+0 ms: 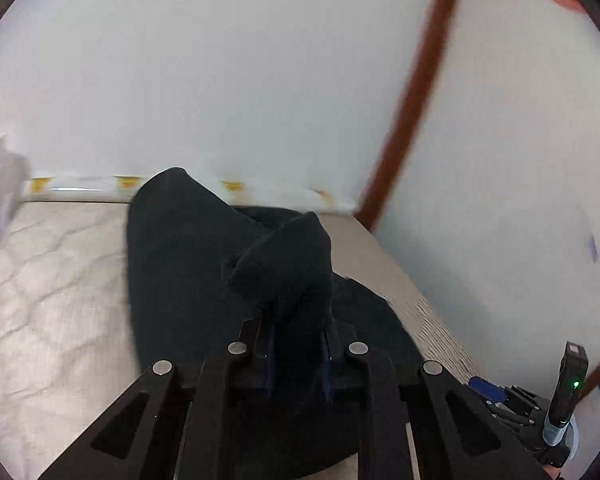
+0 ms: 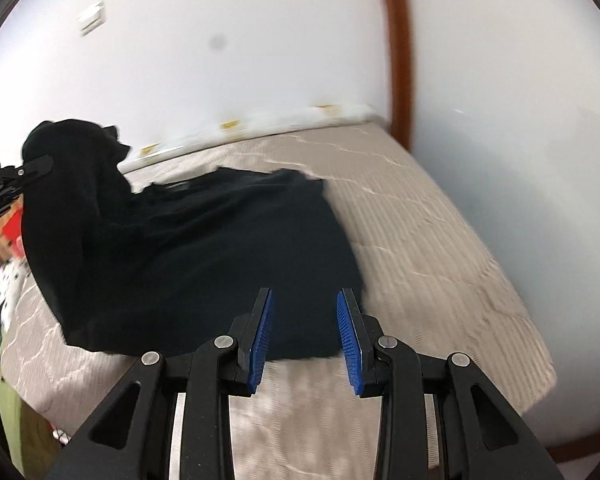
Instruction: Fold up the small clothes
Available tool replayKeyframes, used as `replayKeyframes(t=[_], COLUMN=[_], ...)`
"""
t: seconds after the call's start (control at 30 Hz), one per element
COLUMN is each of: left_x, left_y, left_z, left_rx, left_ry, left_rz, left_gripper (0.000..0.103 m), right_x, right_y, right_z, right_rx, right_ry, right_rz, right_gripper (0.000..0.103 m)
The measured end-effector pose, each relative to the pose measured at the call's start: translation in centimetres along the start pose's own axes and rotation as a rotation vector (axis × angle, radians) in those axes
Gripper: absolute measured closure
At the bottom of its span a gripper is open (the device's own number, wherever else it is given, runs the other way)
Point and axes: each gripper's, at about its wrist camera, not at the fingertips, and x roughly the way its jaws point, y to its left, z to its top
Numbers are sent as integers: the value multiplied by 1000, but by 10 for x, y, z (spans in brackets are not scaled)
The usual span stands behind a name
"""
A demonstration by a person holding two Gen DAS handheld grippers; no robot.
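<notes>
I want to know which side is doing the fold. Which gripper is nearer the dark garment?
Left. The left gripper is clamped on a bunched fold of the dark garment, lifting it. The right gripper hangs open above its near edge, gripping nothing.

The dark cloth (image 1: 204, 264) bunches over the tips of the left gripper (image 1: 298, 320), so its blue pads are mostly hidden. The small thing (image 2: 93, 17) high on the wall is too blurry to tell. The colourful things (image 2: 8, 256) beside the bed are cut off.
</notes>
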Motion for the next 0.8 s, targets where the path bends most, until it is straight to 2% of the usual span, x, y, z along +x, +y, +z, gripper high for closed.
replayKeyframes(t=[0.1,0.2,0.37,0.43,0.47,0.5,0.57,0.63,0.73,0.8], left_x=[41,75,93,86,82,73,54,30,7,-4], left_y=[-32,-48,-49,-41,-43,-39,-35,-22,5,28], left_z=[-18,-42,-63,-61,-62,-60,-59,-62,-73,-84], left_rx=[53,75,104,93,86,76,81,107,117,112], left_ry=[78,170,247,269,272,269,239,198,185,182], left_rz=[-50,-61,-89,-140,-173,-215,-228,-200,-127,-67], left_gripper=[88,88,83,74,64,53,41,40,37,36], right_x=[4,11,20,21,19,21,21,22,28,34], right_y=[-19,-31,-30,-26,-21,-14,3,18,39,54], right_z=[-5,-11,-8,-5,-4,0,8,14,20,21], right_rx=[31,50,59,53,50,46,34,23,33,29], right_ry=[19,37,45,38,34,30,15,-9,-14,-9], right_rz=[-20,-31,5,27,46,71,133,193,287,305], right_gripper=[70,70,70,70,69,64,52,42,37,35])
